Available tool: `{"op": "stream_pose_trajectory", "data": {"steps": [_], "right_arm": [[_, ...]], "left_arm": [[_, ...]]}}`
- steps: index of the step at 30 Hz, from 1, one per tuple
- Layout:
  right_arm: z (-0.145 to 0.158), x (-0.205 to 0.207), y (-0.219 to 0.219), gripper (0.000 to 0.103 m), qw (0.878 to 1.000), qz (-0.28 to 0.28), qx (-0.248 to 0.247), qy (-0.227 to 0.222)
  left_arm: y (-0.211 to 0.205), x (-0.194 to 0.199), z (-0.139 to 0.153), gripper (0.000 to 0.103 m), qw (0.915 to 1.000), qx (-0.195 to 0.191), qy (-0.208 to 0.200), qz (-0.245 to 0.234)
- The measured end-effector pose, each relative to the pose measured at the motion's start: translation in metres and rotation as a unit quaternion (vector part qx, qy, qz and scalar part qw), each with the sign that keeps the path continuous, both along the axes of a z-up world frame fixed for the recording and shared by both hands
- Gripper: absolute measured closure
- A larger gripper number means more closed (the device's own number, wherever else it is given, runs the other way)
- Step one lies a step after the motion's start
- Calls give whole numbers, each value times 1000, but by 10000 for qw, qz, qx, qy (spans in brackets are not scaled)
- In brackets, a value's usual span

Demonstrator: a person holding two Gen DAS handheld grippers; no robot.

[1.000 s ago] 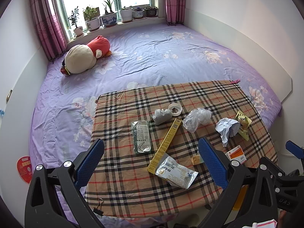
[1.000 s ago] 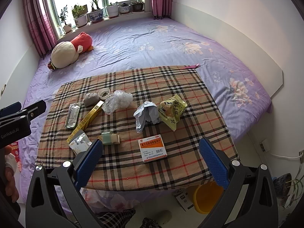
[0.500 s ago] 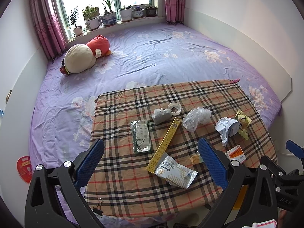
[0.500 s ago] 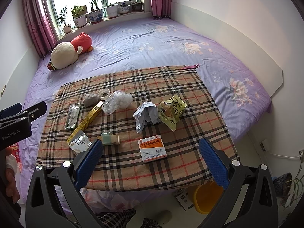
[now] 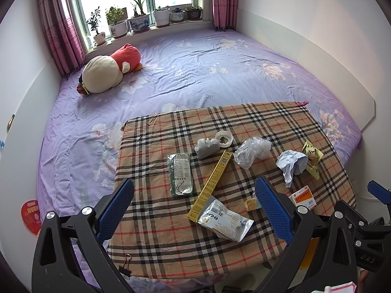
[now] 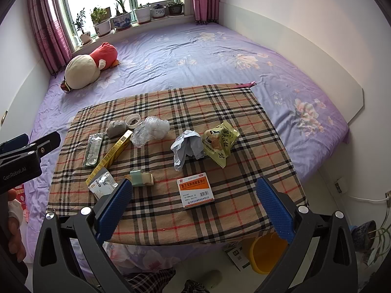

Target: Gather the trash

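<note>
Trash lies on a plaid cloth (image 5: 151, 227) (image 6: 244, 112) on the bed: a silver pouch (image 5: 224, 218) (image 6: 101, 185), a long yellow box (image 5: 212, 182) (image 6: 113, 152), a green sachet (image 5: 180, 174) (image 6: 92, 148), clear plastic (image 5: 251, 150) (image 6: 151, 130), crumpled white paper (image 5: 292, 164) (image 6: 187, 146), a yellow snack wrapper (image 6: 220, 141), an orange medicine box (image 6: 196, 191) and a small green-beige piece (image 6: 141, 178). My left gripper (image 5: 194, 211) is open and empty above the cloth's near edge. My right gripper (image 6: 194, 210) is open and empty over the medicine box side.
A yellow bin (image 6: 266, 251) stands on the floor below the cloth's near right corner. A plush toy (image 5: 107, 72) lies on the purple bed near the window. A grey lump (image 5: 206, 147) and a tape roll (image 5: 223, 138) sit mid-cloth. A binder clip (image 5: 125, 267) holds the cloth edge.
</note>
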State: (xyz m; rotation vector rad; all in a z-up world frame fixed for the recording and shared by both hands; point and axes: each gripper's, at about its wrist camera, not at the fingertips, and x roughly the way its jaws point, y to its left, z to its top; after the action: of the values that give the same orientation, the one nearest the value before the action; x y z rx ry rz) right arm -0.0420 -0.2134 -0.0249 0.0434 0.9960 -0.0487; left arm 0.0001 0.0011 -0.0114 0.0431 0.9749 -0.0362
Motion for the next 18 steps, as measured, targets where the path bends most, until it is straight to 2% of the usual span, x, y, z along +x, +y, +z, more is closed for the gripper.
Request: {"op": "stream_pose_trajectory", "data": {"steps": [18], "right_arm": [[-1,-2,0,2,10000,-17,8,-8]], "left_arm": [[-4,-2,-3,5,10000,3,31,2]]}}
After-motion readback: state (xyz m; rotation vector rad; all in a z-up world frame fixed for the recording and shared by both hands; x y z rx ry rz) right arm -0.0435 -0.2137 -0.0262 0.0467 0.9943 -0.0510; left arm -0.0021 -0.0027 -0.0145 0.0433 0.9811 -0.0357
